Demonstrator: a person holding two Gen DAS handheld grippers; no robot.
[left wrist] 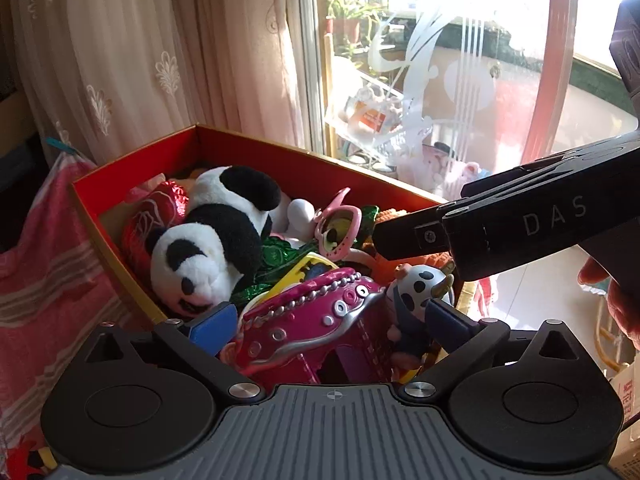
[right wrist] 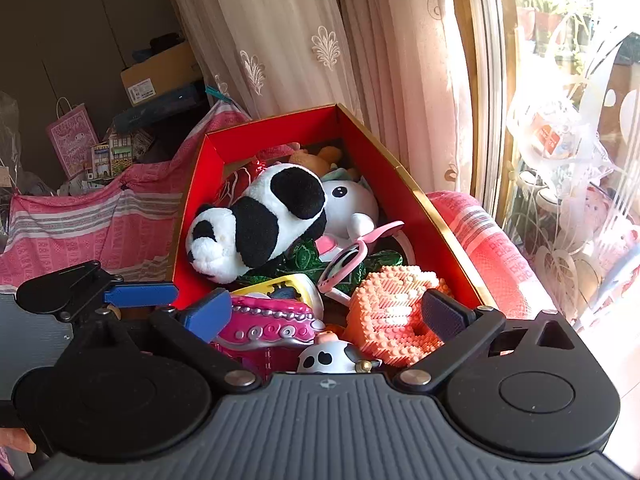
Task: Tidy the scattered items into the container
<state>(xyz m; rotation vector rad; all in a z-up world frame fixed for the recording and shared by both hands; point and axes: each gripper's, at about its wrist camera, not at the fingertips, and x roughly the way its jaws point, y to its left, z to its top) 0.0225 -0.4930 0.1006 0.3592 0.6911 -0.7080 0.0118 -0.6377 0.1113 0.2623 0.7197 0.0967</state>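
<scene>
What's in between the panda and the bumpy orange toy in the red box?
Pink sunglasses on crinkly green foil lie between the panda and the orange brick toy, clearest in the right wrist view.

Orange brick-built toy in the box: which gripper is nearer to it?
Right. The right gripper hovers open just over the orange brick-built toy; the left gripper is farther to its left, open above the magenta toy.

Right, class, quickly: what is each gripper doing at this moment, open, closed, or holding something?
Left gripper: open, holding nothing, over the pink toy.
Right gripper: open, holding nothing, over the red box.
</scene>
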